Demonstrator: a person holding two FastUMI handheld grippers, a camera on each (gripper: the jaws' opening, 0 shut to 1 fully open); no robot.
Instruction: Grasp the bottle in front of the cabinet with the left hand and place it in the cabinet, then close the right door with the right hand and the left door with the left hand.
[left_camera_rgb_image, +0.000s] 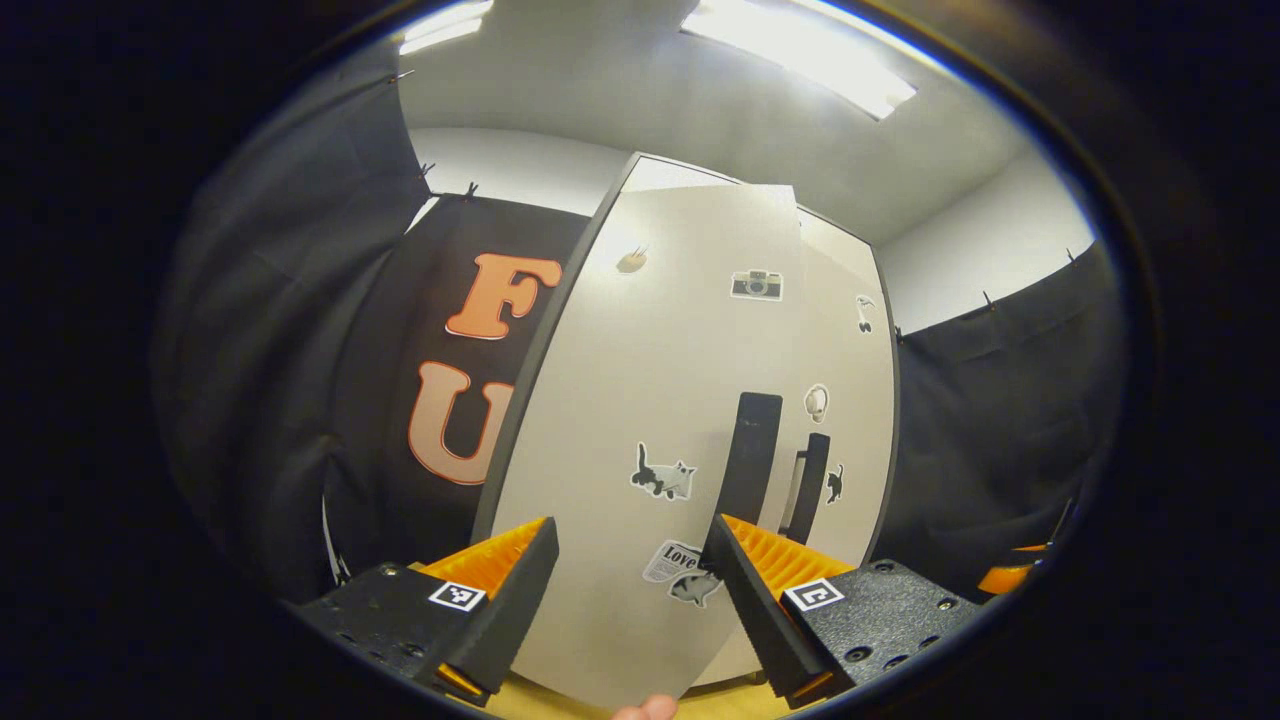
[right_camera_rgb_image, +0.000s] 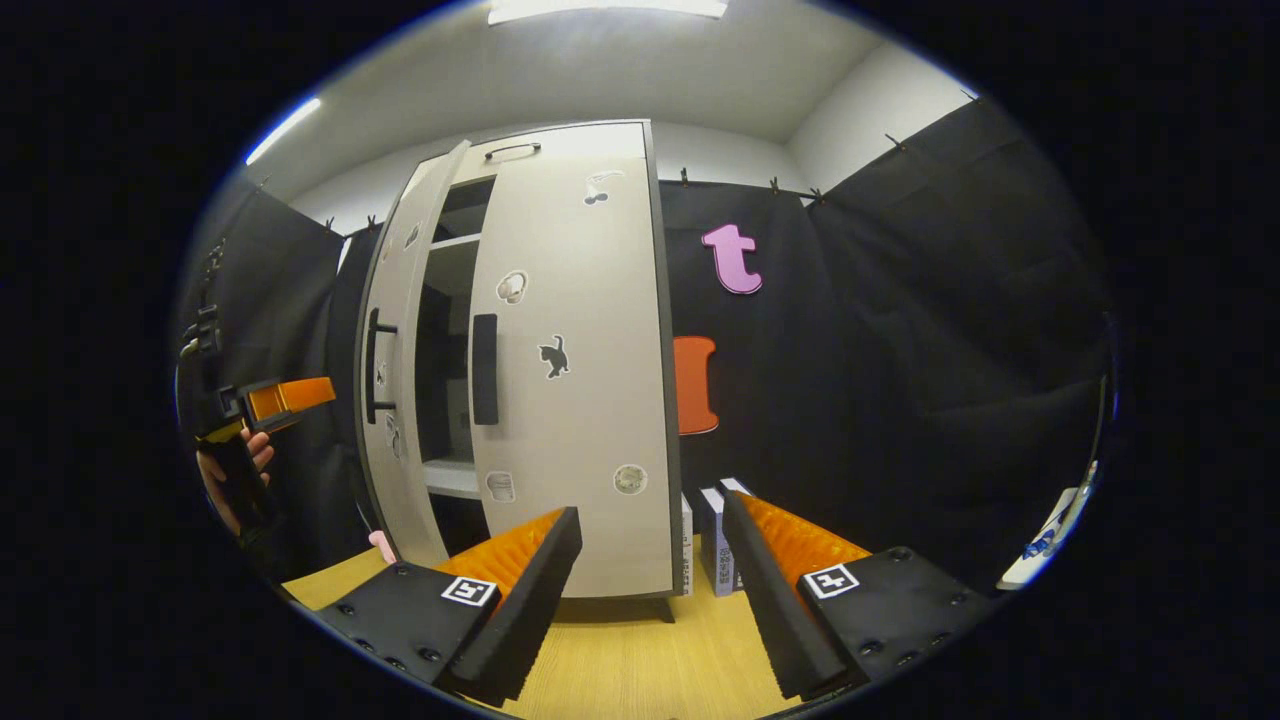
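Stickered left door half-shut

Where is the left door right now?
In the right gripper view the left door stands ajar at the cabinet's left, beside the shut right door. In the left gripper view its face sits just beyond the left gripper.

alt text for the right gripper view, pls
A pale cabinet stands on a wooden floor, its right door shut and its left door ajar. The right gripper hangs open before it; the left gripper is held beside the left door.
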